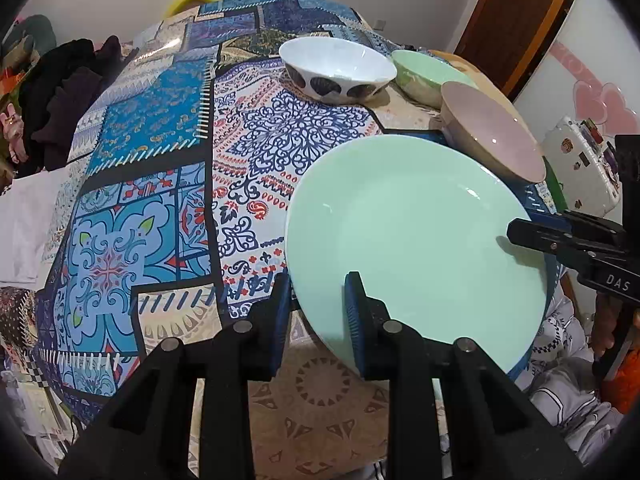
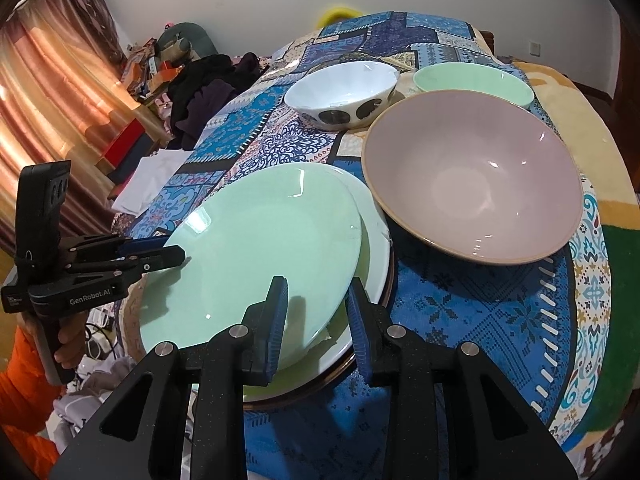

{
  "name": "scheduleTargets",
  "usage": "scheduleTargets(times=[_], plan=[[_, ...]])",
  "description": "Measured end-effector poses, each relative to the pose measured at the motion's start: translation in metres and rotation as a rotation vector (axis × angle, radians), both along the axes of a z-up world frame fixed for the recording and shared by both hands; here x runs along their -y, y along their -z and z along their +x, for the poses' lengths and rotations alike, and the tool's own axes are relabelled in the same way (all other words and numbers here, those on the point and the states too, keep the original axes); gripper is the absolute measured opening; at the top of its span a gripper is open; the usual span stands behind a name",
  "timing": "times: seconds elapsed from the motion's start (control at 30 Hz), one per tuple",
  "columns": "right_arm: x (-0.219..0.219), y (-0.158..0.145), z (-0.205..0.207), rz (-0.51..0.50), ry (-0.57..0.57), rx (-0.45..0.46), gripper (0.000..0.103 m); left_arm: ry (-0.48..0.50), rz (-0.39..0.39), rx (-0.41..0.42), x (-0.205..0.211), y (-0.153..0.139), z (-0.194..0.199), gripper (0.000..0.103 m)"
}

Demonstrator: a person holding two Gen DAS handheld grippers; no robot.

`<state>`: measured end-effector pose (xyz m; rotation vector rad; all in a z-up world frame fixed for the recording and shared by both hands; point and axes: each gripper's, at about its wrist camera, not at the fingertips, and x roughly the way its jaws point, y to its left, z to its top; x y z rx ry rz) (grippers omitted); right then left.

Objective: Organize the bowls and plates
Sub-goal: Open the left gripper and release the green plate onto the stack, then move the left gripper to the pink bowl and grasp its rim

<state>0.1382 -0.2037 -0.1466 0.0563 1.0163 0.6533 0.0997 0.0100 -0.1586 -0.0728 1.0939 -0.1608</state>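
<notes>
A mint green plate is tilted, its right edge resting on a white plate that lies on a dark-rimmed plate. My left gripper straddles the green plate's near-left rim, its jaws a little apart; in the right wrist view it sits at the plate's left edge. My right gripper straddles the plate's right rim, jaws slightly apart; it shows in the left wrist view. A pink bowl, a white bowl with dark shells and a green bowl stand behind.
A patterned blue cloth covers the table. Dark clothes and white cloth lie off the left edge. A curtain hangs at the far left. A wooden door stands at the right.
</notes>
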Motion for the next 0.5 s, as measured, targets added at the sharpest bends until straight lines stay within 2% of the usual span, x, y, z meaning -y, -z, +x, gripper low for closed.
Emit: scheduleTargets(times=[0.27,0.4,0.5], plan=[[0.008,-0.009,-0.001,-0.008,0.033,0.042,0.026,0.029,0.015,0.08,0.012,-0.028,-0.006,0.027],[0.02,-0.022,0.0,0.012,0.063,0.074,0.026,0.036,0.016,0.121,0.019,-0.044,-0.003,0.032],[0.028,-0.034,0.001,0.014,0.086,0.117,0.026,0.042,0.019,0.16,0.026,-0.055,0.001,0.04]])
